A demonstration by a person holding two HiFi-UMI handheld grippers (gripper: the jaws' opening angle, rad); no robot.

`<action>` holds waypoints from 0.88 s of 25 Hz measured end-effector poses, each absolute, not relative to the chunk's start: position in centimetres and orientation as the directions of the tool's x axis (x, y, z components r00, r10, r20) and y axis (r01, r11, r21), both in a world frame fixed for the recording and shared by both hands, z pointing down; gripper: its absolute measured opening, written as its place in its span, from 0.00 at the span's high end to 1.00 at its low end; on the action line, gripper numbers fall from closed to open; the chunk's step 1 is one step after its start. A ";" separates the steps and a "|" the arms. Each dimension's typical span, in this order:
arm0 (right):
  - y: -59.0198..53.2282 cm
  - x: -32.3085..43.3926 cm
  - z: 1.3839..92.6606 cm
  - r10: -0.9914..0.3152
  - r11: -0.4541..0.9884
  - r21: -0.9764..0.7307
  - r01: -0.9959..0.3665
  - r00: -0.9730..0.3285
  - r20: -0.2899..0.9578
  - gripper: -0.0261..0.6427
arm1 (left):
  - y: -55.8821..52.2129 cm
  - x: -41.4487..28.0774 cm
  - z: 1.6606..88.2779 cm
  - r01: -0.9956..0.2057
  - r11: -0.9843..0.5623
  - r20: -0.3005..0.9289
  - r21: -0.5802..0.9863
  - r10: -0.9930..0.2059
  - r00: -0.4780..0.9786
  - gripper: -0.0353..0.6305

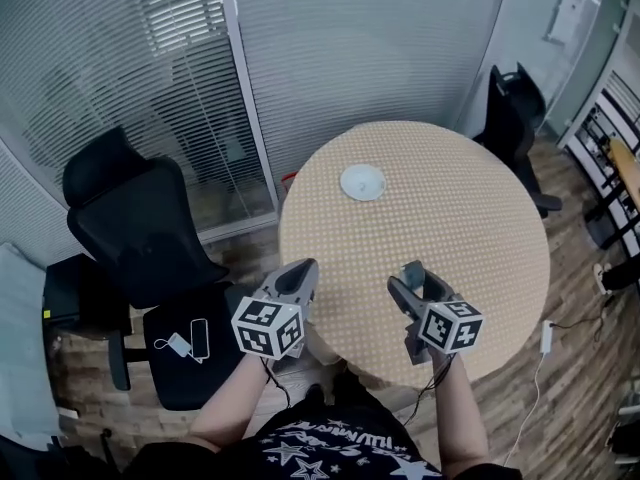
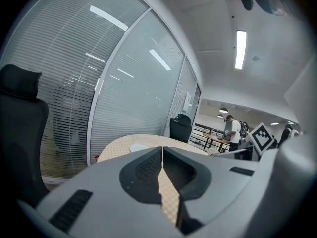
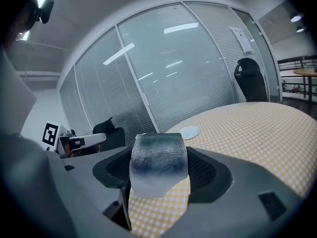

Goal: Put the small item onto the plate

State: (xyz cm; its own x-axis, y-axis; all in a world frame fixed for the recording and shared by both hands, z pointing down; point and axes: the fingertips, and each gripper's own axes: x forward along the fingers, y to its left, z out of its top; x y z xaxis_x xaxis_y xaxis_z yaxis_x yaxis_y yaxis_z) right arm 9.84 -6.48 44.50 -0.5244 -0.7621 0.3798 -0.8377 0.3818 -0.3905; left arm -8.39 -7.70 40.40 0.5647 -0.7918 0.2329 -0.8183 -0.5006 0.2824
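My right gripper [image 3: 159, 185] pinches the small silvery-blue, pale-bottomed textured block [image 3: 158, 163] over the near edge of the round yellow-checked table [image 1: 450, 230]. The block's longer side seems to run upright, dark band on top and pale end down. The small white round plate [image 1: 362, 182] sits well apart, at the far side. My left gripper [image 2: 162, 163] is pressed together, empty.
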 end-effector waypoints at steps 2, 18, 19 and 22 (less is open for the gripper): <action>-8.3 10.6 44.2 -0.757 0.405 -0.385 -0.830 -0.540 0.368 0.47 | -9.1 -8.0 40.2 -0.829 -0.479 0.236 0.289 -0.803 0.547 0.93; -21.6 11.1 47.3 -0.691 0.464 -0.382 -0.799 -0.597 0.407 0.47 | -20.2 -5.7 40.5 -0.888 -0.406 0.270 0.216 -0.850 0.453 0.93; -22.5 10.9 47.5 -0.695 0.460 -0.374 -0.805 -0.589 0.413 0.47 | -21.1 -5.8 41.0 -0.886 -0.408 0.273 0.220 -0.846 0.458 0.93; -25.2 10.3 48.1 -0.699 0.448 -0.347 -0.824 -0.565 0.438 0.47 | -24.0 -6.0 42.4 -0.873 -0.421 0.281 0.246 -0.831 0.480 0.93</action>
State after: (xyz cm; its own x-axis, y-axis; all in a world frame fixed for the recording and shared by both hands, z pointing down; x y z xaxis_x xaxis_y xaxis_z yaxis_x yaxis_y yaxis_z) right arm 10.25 -25.22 48.06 -0.5648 -0.6994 0.4379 -0.8239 0.4478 -0.3474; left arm -6.01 -24.05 42.42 0.4796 -0.8311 0.2814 -0.8733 -0.4208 0.2456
